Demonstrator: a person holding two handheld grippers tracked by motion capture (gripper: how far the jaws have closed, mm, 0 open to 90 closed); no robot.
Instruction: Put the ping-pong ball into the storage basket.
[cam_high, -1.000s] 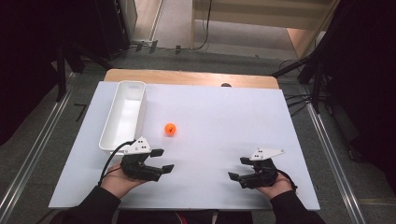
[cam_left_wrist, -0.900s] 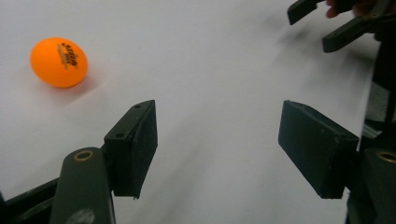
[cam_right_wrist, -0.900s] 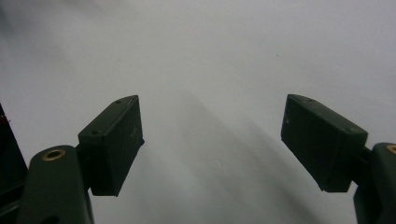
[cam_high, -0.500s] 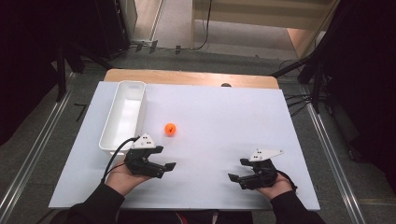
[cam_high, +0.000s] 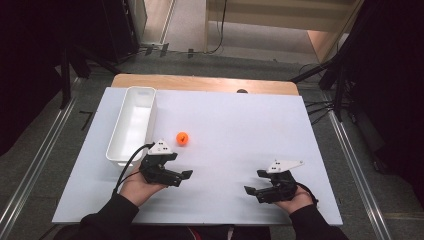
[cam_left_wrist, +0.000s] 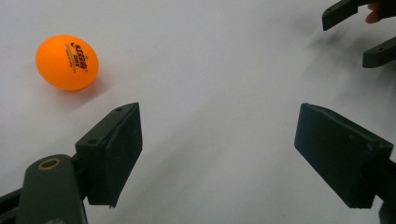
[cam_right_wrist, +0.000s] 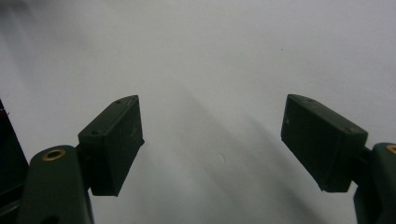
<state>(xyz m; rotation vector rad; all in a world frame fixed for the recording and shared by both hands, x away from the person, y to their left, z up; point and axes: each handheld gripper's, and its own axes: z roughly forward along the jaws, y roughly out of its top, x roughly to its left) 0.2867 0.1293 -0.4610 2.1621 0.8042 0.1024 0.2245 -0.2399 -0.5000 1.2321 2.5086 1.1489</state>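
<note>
Two hand-held black two-jaw grippers work over a white rectangular table sheet (cam_high: 235, 130). High view: the left gripper (cam_high: 181, 175) sits near the sheet's front edge, left of centre, jaws apart and empty; against the frames of one second and half a second ago it has advanced away from that edge toward the small orange table-tennis ball (cam_high: 182, 138); the ball has not moved and lies just right of the long white plastic tray (cam_high: 131, 125), which runs along the left edge; the right gripper (cam_high: 256, 184) holds its place near the front right corner, jaws apart, empty.

Left gripper view: the ball (cam_left_wrist: 67, 62), with dark print on its shell, rests on the sheet ahead of the left-hand jaw and outside the gap; the right gripper's tips (cam_left_wrist: 356, 32) appear at the upper right.

Right gripper view: both jaws stand wide over bare sheet.

Judgement: the approach is under way; the left gripper must swing to centre the ball before closing; a light round ball may roll if nudged.
</note>
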